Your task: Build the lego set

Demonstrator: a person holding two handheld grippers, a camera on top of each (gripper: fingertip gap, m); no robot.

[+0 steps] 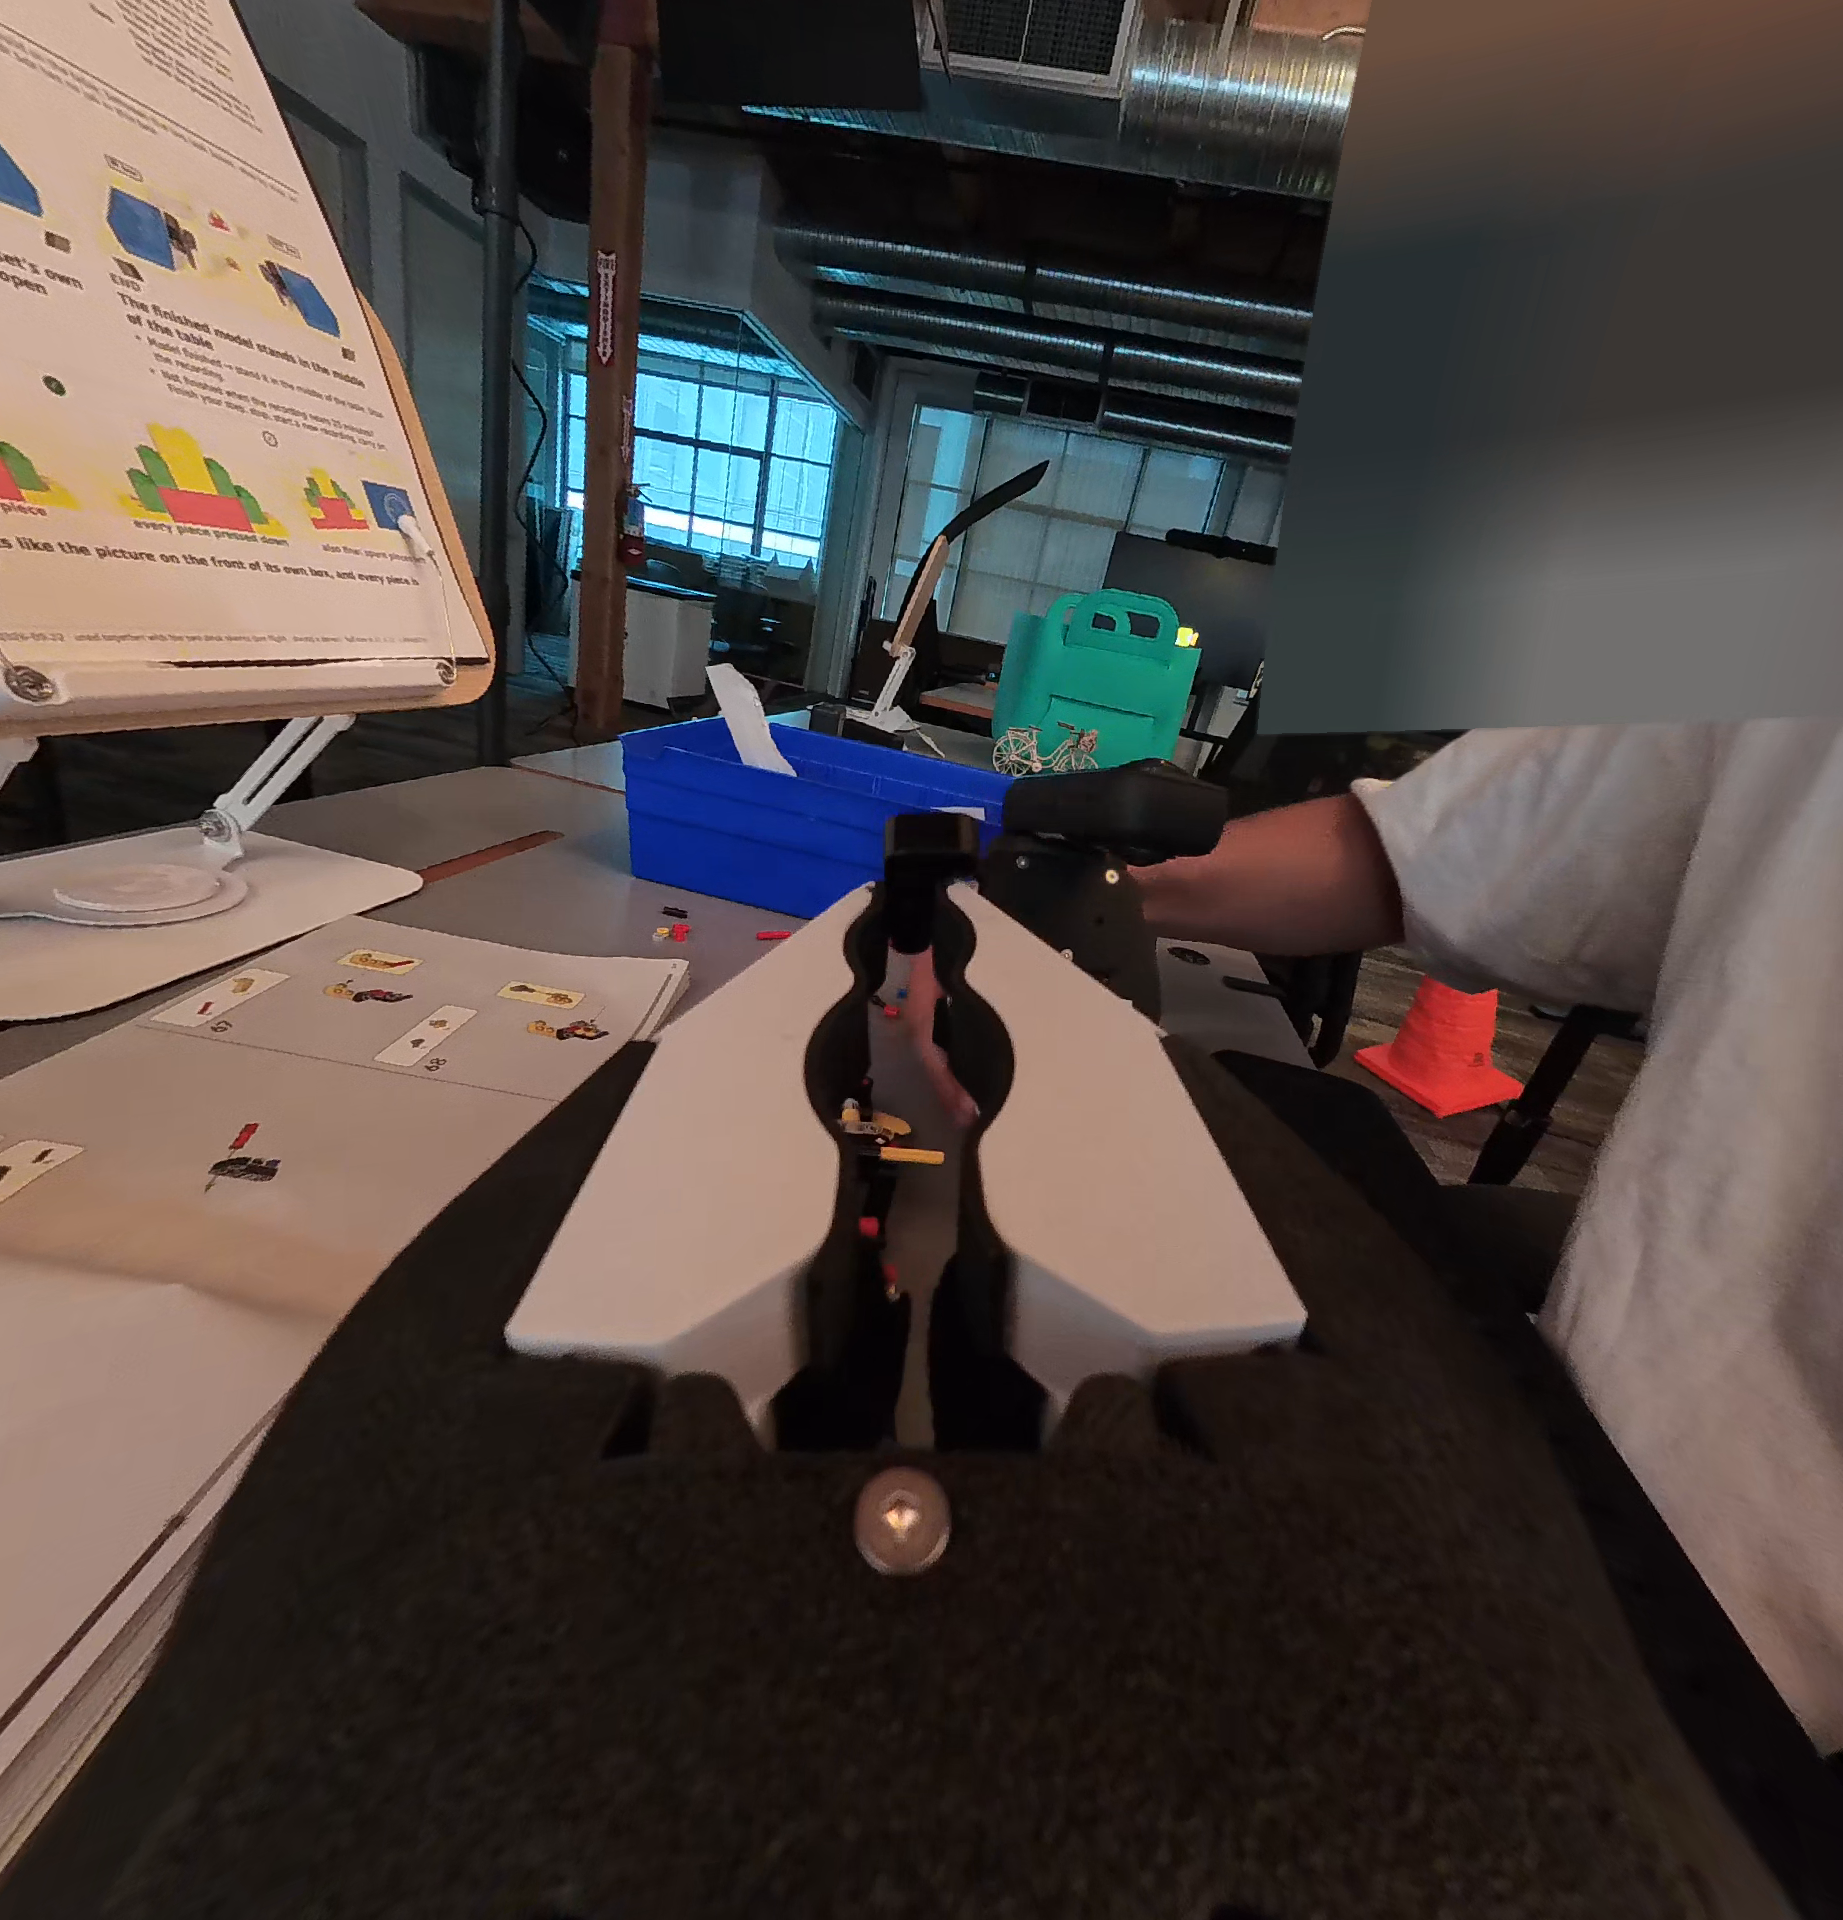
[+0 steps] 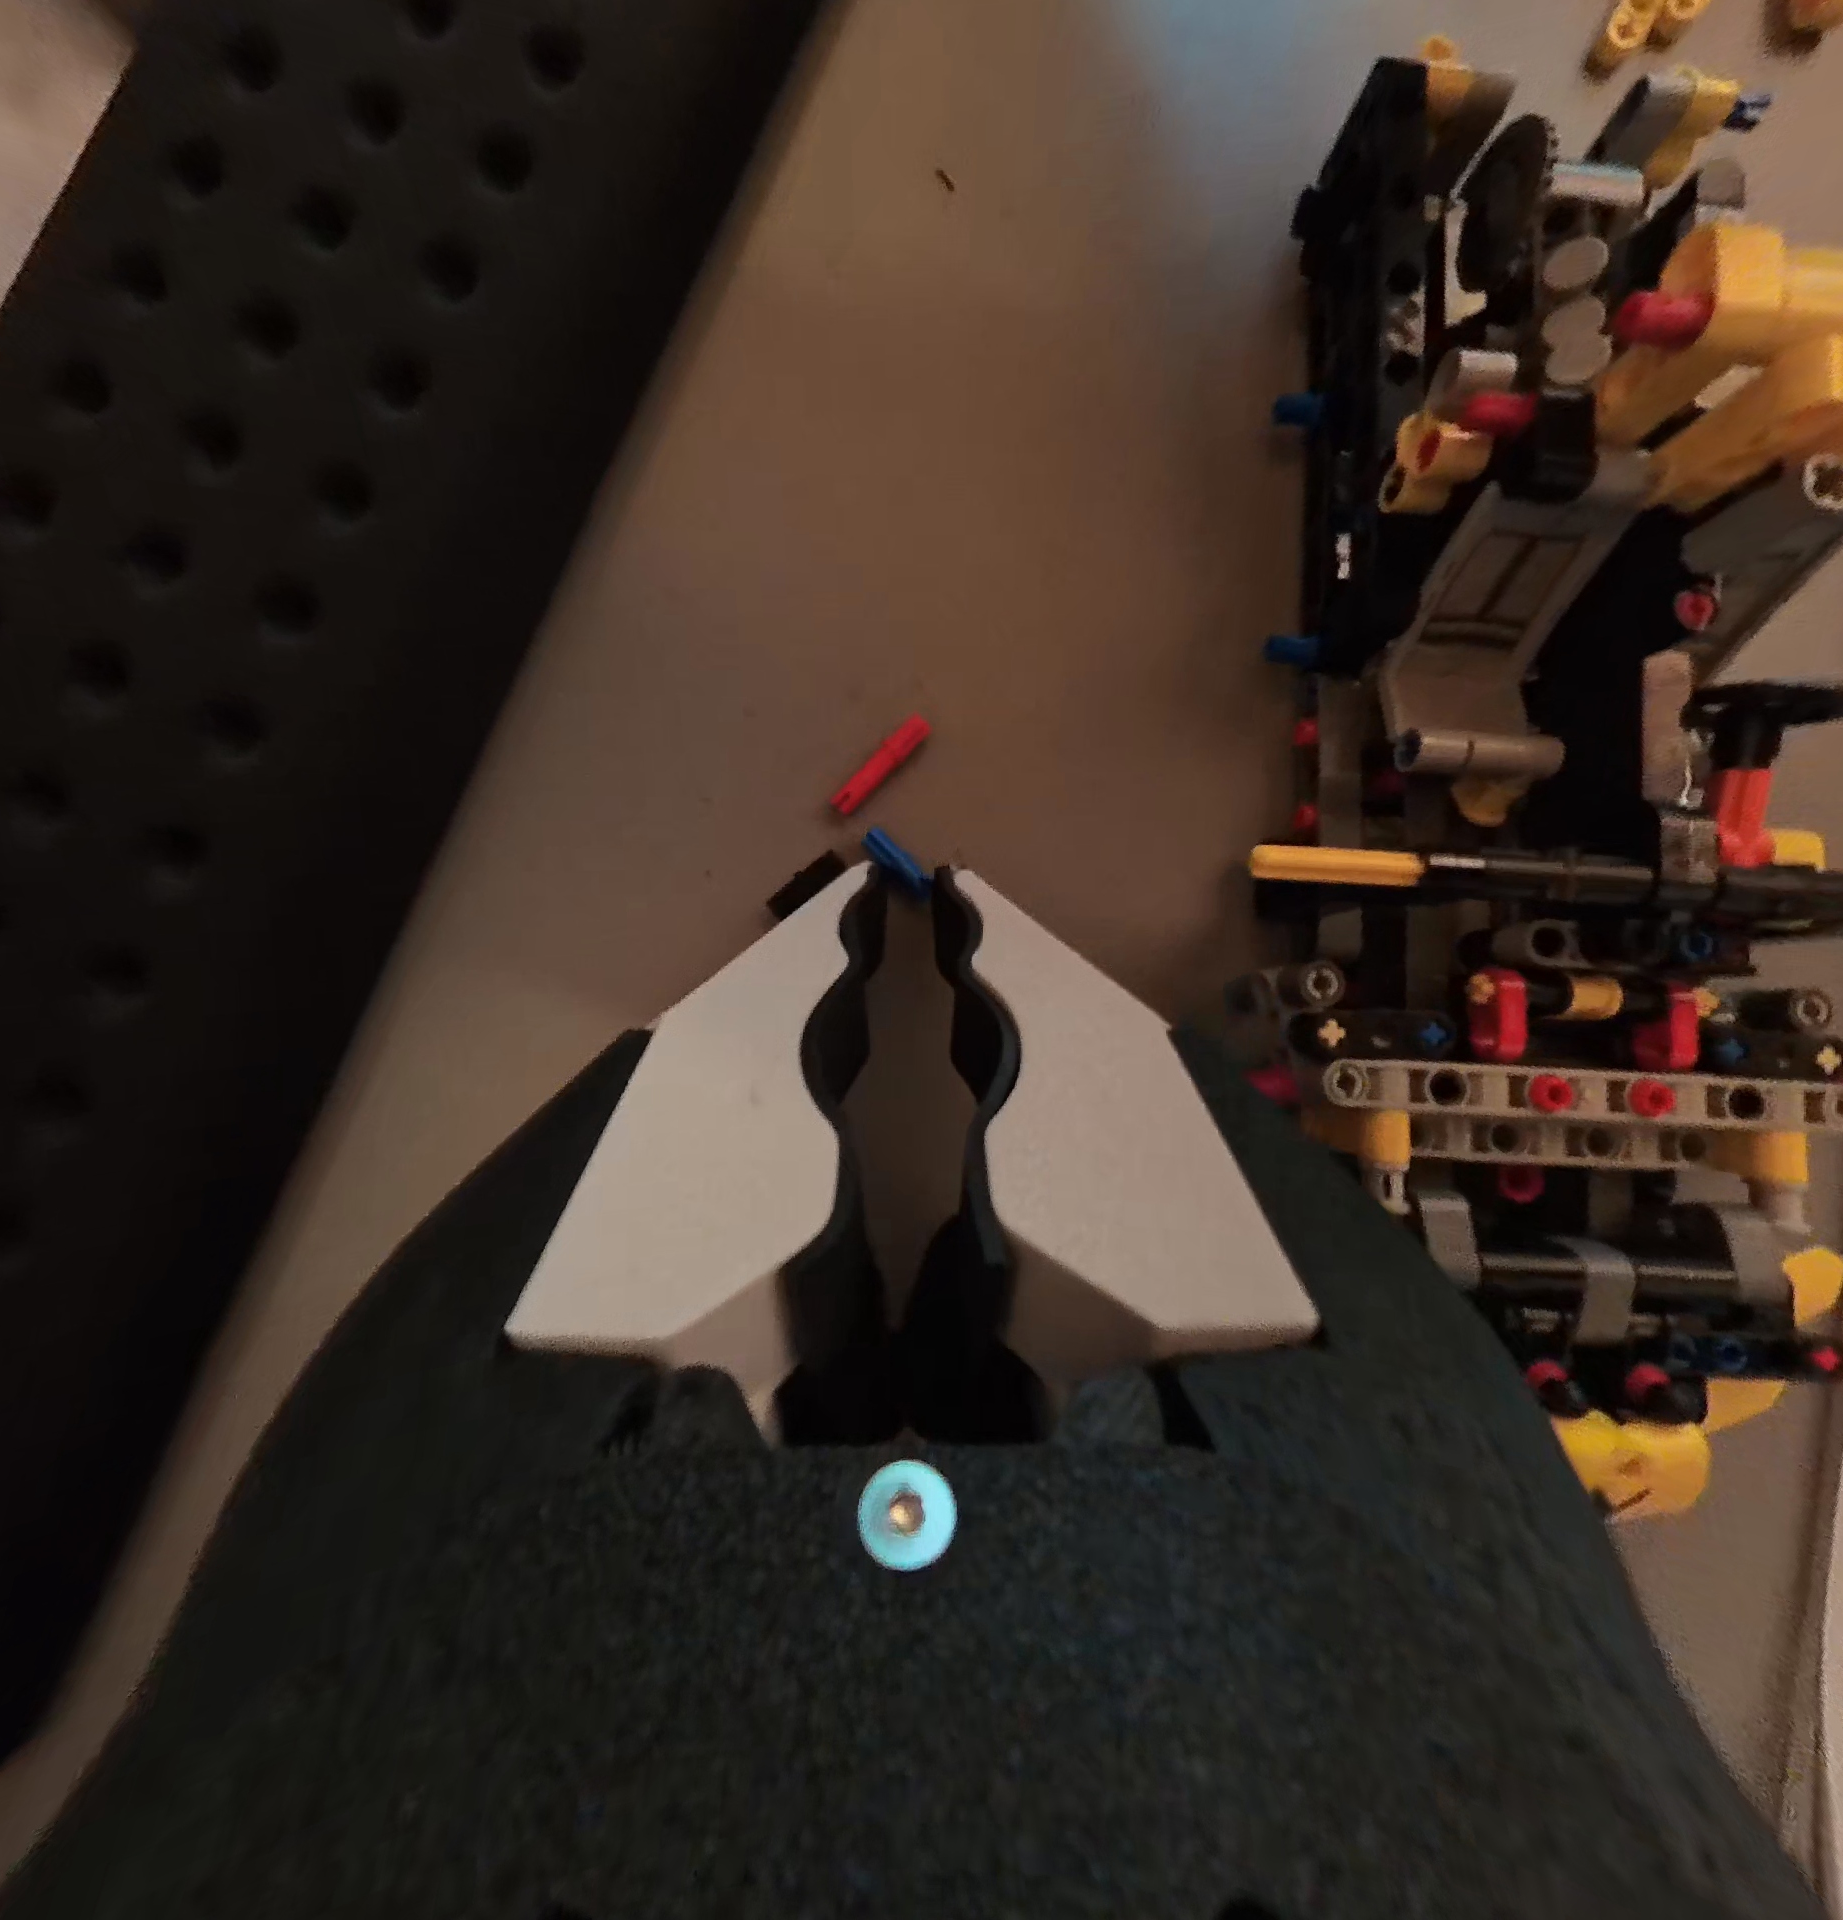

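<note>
— Gripping anything on the right?
— The right gripper [image 2: 904,878] pinches a blue pin [image 2: 896,860] at its tips, over the table [image 2: 1000,468].
— Left?
— The left gripper [image 1: 912,904] stands slightly parted, holding nothing. The lego model [image 2: 1582,727] lies right of the pin.

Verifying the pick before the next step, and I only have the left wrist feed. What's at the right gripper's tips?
Observer: A blue pin sits right at the tips of the right gripper. The jaws are nearly together, and I can't tell if it's clamped.
Operator: Any other loose parts close by?
Observer: A red pin lies just beyond the blue one, and a black pin lies beside the tip, toward the picture's left.
Operator: Where's the model relative to that?
Observer: The partly built model lies along that view's right side, apart from the three pins.
</note>
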